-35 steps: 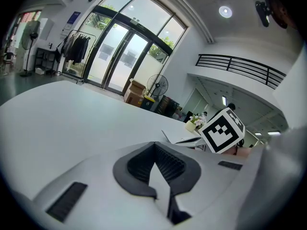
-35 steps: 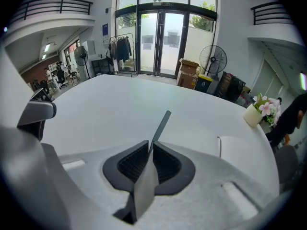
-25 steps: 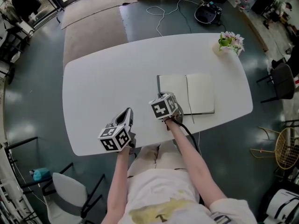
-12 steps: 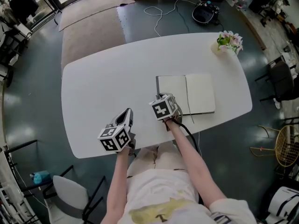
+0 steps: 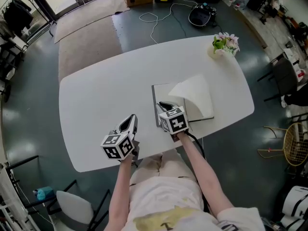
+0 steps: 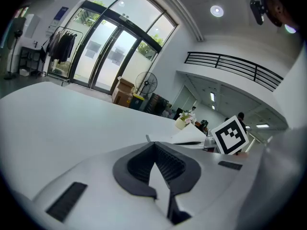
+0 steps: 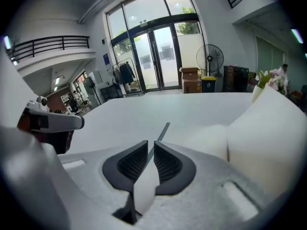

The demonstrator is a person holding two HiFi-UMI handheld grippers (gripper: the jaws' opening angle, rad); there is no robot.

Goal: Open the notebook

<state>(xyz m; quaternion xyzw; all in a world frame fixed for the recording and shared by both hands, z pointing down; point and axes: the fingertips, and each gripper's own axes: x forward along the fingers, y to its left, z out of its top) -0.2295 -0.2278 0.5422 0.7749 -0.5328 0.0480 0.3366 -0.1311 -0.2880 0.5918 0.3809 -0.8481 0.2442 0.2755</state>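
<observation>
A white notebook (image 5: 161,95) lies open on the white table (image 5: 101,90), near its front edge. One page (image 5: 195,95) stands lifted and curls up over the right half; in the right gripper view that page (image 7: 261,128) arches up at the right. My right gripper (image 5: 164,105) sits at the page's near left corner, and the thin white sheet runs into the narrow slit between the jaws of the right gripper (image 7: 151,145). My left gripper (image 5: 131,118) hovers over bare table left of the notebook. The left gripper (image 6: 154,147) is shut and holds nothing.
A small pot of flowers (image 5: 222,43) stands at the table's far right corner. Cables and a round dark device (image 5: 199,16) lie on the floor beyond the table. A grey chair (image 5: 72,206) stands at the near left.
Both pages lay flat before; now one page is raised and curled, and the right gripper has risen a little with it. The left gripper has barely shifted.
</observation>
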